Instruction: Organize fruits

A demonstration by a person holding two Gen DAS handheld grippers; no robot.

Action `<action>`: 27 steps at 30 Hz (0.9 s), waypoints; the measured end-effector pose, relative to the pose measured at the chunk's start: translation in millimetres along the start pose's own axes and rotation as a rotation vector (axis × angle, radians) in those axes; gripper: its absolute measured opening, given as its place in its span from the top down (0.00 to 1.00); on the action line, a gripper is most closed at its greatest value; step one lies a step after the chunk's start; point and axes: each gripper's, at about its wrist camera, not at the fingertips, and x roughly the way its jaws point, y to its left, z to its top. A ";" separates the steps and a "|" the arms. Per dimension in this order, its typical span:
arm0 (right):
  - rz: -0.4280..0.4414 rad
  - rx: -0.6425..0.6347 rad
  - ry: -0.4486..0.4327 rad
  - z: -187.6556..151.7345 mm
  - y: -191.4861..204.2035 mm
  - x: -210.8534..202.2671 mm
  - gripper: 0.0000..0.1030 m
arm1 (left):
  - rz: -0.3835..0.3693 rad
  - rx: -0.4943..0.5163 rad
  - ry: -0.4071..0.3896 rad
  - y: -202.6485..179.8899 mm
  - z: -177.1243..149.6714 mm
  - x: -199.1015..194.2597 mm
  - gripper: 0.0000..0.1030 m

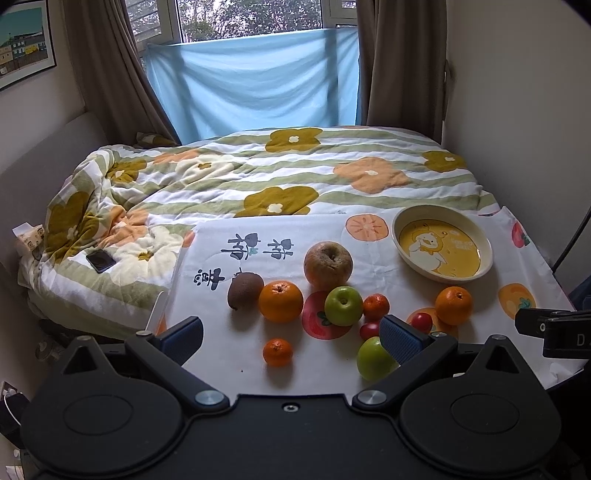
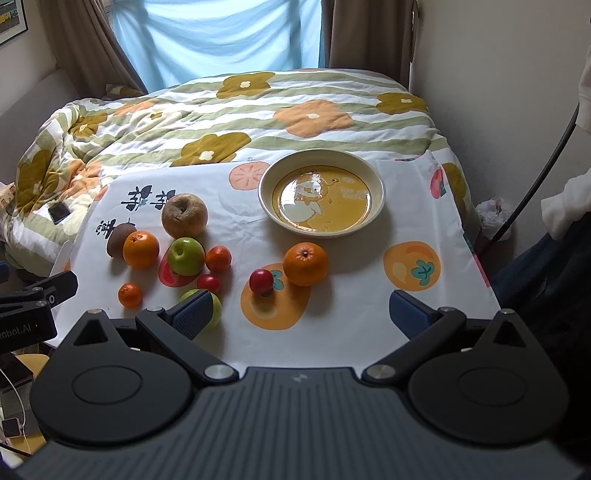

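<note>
Both grippers hover with fingers spread wide and empty: the left gripper (image 1: 291, 334) above a small orange mandarin (image 1: 277, 352), the right gripper (image 2: 301, 308) near a red cherry tomato (image 2: 261, 281). The scattered fruit lies on the fruit-printed white cloth (image 2: 332, 332) covering the desk. The cream shallow bowl with a yellow duck picture (image 2: 375, 192) sits empty beyond a large orange (image 2: 306, 264). A green apple (image 1: 375, 360) sits partly behind the left gripper's right finger.

- I'm looking into a home bedroom: a bed (image 1: 258, 177) under a floral quilt (image 2: 229, 107).
- Brown curtains (image 1: 107, 74) frame the window (image 1: 251, 18); a framed picture (image 1: 22, 40) hangs nearby.
</note>
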 end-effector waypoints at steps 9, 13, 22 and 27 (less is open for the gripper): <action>0.000 0.000 0.001 0.9 0.0 0.6 0.00 | 0.001 -0.001 0.000 0.1 0.0 0.3 0.00; 0.002 -0.004 0.003 2.2 1.8 3.4 0.00 | 0.004 -0.001 0.000 -0.2 -0.4 0.6 0.00; -0.001 0.001 0.008 2.7 -0.3 2.7 0.00 | 0.009 -0.004 0.004 -1.0 -2.0 0.1 0.00; 0.014 0.002 0.020 8.2 -4.9 12.4 0.00 | 0.026 -0.022 0.020 -2.1 -3.8 2.0 0.00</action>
